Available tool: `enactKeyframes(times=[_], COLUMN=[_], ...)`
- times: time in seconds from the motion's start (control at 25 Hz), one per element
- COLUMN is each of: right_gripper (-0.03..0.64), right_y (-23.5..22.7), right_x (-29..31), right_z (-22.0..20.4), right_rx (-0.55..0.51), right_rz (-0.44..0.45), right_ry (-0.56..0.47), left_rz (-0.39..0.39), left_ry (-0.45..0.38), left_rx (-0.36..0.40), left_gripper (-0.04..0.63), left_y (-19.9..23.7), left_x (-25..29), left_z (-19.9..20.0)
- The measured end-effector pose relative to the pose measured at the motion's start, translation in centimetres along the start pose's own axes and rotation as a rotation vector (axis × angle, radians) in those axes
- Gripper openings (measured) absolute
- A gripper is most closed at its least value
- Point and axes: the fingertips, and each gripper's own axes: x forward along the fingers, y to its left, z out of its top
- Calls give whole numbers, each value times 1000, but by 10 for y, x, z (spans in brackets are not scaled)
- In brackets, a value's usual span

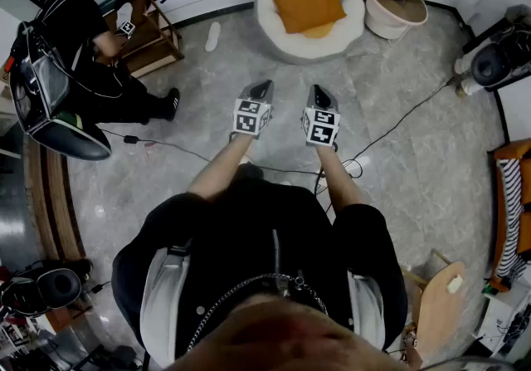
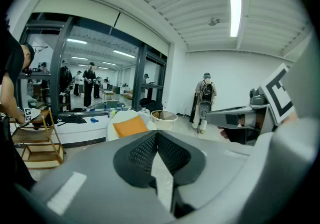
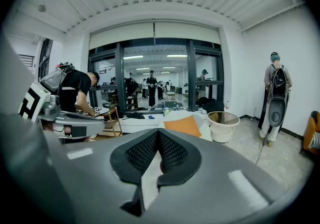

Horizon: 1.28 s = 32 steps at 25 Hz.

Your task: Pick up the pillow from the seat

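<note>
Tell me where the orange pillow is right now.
Head view, top centre: the orange pillow lies on the round white seat, just left of the white tub.

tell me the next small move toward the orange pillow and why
Probably step forward, bringing the left gripper and right gripper nearer the pillow: it lies on the white seat ahead, apart from both, whose jaws are shut and empty.

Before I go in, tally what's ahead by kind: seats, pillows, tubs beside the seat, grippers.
seat: 1
pillow: 1
tub: 1
grippers: 2 (left gripper, right gripper, both shut, empty)
Total: 5
</note>
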Motion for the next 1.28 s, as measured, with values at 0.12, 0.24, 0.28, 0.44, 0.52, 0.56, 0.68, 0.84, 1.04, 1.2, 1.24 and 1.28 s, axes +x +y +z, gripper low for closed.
enactKeyframes(times=[0.12,0.24,0.28,0.44,0.52,0.56,0.68,0.84,1.04,1.2,1.24,1.28], right_gripper=[2,2,2,2,2,2,2,2,2,2,2,2], right_y=[-1,-4,-5,-12,-14,-15,-15,-16,-17,-18,-18,-19], right_x=[-3,-6,-7,-13,-14,-15,-16,-25,-23,-24,-24,-24], right_z=[-3,-6,-7,-8,-7,-7,-8,-10,-11,-9,-8,-9], right_rx=[3,1,0,23,33,32,21,23,19,11,6,2], right_rz=[0,-6,-11,-37,-35,-32,-27,-24,-14,-15,-13,-12], right_ry=[1,3,2,-12,-22,-23,-20,-23,-18,-20,-20,-21], left_rz=[-2,-3,-4,-12,-13,-13,-12,-16,-19,-17,-15,-13], left_ry=[3,4,3,7,9,9,9,7,8,3,3,2], left_rx=[3,7,8,11,12,13,18,21,22,22,22,22], left_gripper=[9,9,9,9,9,9,9,9,9,9,9,9], left_y=[-3,-7,-9,-11,-11,-12,-14,-24,-25,-25,-25,-26], left_x=[-1,-3,-3,-7,-6,-5,-5,-8,-5,-5,-4,-3], left_z=[-4,-6,-6,-7,-7,-7,-7,-9,-8,-7,-6,-5])
